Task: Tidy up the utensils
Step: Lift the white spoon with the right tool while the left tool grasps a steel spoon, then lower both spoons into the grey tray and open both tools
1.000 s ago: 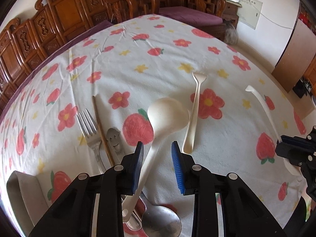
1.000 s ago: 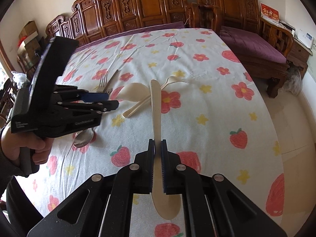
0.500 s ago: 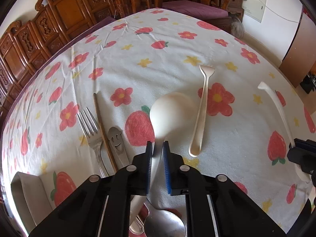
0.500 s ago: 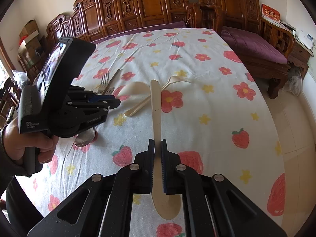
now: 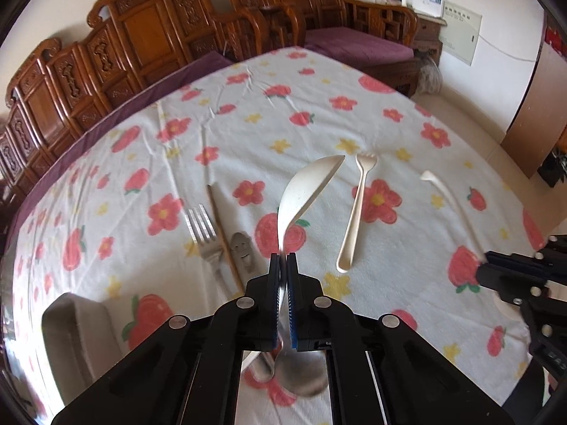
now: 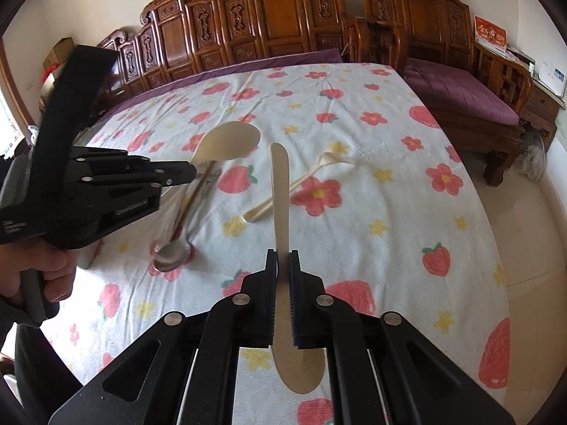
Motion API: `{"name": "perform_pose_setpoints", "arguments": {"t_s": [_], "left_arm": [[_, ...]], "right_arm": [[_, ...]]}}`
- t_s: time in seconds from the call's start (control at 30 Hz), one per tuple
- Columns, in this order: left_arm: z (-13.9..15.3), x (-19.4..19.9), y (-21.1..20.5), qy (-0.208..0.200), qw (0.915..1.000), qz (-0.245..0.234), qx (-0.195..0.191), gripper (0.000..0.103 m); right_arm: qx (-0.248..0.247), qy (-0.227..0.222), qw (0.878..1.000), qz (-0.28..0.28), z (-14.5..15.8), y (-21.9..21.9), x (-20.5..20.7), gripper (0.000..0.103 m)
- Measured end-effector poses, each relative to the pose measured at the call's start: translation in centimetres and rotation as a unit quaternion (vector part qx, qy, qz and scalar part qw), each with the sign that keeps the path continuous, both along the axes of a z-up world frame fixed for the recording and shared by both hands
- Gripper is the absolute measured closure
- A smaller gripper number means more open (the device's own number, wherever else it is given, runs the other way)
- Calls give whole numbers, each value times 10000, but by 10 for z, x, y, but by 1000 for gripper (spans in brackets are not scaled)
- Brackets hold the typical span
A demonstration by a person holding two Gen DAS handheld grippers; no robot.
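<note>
- Left tongs [image 5: 282,265]: pressed together on the handle of a cream plastic ladle-style spoon with a wide round bowl [image 5: 304,187]. Spoon is lifted off the cloth, bowl tilted on edge, pointing away from the camera.
- Right tongs [image 6: 282,262]: pinching a cream flat plastic spoon with a long straight handle [image 6: 280,191]. Handle points forward; rounded bowl end sticks out behind the pads, toward the camera.
- On the cloth under and beside the left tongs: steel fork [image 5: 203,228], thin brown chopstick-like stick [image 5: 221,228] just right of it, small steel spoon handle with a smiley face [image 5: 242,249], steel spoon bowl [image 5: 299,375] below the tongs.
- Right of the lifted spoon: cream plastic fork [image 5: 358,212] lying flat, tines away.
- Surface: desk under a white cloth with red flowers and strawberries [image 5: 319,113].
- Grey rectangular container [image 5: 79,336] at near left edge.
- Carved wooden chairs [image 6: 283,17] along the far side.
</note>
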State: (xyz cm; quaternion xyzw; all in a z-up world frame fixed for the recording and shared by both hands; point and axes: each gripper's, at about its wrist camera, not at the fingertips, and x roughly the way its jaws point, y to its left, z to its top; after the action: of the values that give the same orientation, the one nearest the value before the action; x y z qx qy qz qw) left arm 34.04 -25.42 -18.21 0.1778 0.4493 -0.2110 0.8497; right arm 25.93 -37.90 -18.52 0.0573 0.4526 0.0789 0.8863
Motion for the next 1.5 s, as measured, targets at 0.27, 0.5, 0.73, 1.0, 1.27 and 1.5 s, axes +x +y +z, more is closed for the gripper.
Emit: {"name": "perform_pose_setpoints", "arguments": {"t_s": [0.27, 0.5, 0.73, 1.0, 1.27, 1.5], "left_arm": [[30, -26, 32, -187, 9997, 137, -77, 100], [46, -41, 68, -300, 9987, 370, -189, 100], [48, -46, 114, -338, 9972, 647, -170, 100], [43, -40, 179, -340, 9917, 1200, -323, 100], [26, -32, 224, -348, 9847, 1644, -455, 100], [12, -25, 256, -286, 9775, 1938, -782, 100]], "right_arm": [[24, -179, 9994, 280, 16, 24, -6, 95], [48, -267, 9984, 498, 25, 47, -11, 95], [54, -264, 9969, 733, 25, 73, -18, 95], [28, -175, 9945, 1035, 19, 117, -9, 95], [187, -211, 9909, 1313, 26, 168, 12, 95], [324, -217, 9882, 1484, 31, 204, 33, 95]]}}
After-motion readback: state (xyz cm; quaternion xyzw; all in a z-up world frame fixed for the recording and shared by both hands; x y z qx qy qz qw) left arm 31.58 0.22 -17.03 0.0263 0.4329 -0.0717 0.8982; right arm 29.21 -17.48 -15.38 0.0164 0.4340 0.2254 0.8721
